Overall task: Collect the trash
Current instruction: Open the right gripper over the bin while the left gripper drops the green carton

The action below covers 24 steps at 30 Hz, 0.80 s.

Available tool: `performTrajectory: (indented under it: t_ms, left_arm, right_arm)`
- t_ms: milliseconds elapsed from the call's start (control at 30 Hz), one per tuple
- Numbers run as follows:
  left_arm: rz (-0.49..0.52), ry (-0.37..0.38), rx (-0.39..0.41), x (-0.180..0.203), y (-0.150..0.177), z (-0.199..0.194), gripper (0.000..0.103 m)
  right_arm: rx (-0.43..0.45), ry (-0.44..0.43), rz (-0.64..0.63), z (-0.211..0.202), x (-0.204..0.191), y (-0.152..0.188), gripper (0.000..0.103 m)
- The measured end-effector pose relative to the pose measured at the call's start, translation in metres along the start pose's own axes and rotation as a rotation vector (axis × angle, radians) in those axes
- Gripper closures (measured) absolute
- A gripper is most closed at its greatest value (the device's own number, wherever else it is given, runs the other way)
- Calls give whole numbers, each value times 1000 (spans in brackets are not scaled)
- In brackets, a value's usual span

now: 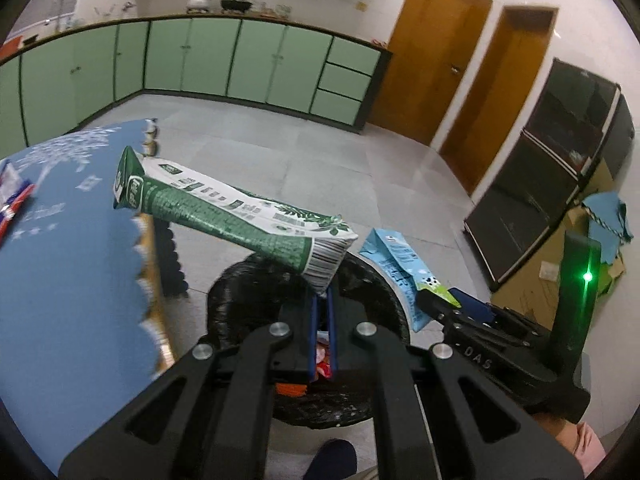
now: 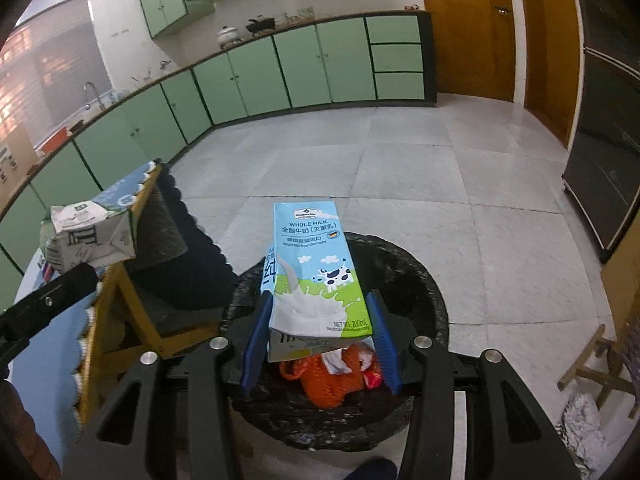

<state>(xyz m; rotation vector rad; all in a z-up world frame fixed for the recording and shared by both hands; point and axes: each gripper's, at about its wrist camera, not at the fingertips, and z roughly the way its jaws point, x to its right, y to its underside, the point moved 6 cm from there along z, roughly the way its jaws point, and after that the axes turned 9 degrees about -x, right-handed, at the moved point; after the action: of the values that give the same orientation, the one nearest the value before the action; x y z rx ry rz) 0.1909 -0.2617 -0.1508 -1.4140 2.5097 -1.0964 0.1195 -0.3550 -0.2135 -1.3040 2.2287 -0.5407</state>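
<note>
My left gripper (image 1: 323, 300) is shut on the corner of a flattened green and white carton (image 1: 224, 212) and holds it over the black-lined trash bin (image 1: 240, 280). My right gripper (image 2: 320, 320) is shut on a light blue whole milk carton (image 2: 312, 264), held over the same bin (image 2: 420, 280). The blue carton also shows in the left wrist view (image 1: 396, 264), and the green carton's end in the right wrist view (image 2: 88, 232). Orange netting and wrappers (image 2: 324, 380) lie inside the bin.
A table with a blue scalloped cloth (image 1: 72, 248) stands left of the bin, with a red and white wrapper (image 1: 12, 196) on it. Green cabinets (image 1: 240, 60) line the far wall. A dark cabinet (image 1: 552, 168), cardboard boxes (image 1: 532, 276) and crumpled foil (image 2: 584, 420) are on the right.
</note>
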Motion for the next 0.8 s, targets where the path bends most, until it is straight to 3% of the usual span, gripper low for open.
performTrajectory:
  t_ms: [167, 433, 633, 800]
  left_arm:
    - [27, 10, -47, 10, -6, 26, 98]
    - [54, 40, -50, 17, -16, 38, 97]
    - [-7, 18, 37, -12, -35, 1, 91]
    - [-54, -94, 130, -55, -40, -46, 77]
  right_arm:
    - [-4, 10, 2, 8, 14, -2, 54]
    - [19, 14, 43, 4, 32, -5, 53]
    - [51, 7, 41, -9, 26, -11, 53]
    - [106, -21, -8, -27, -13, -23, 43]
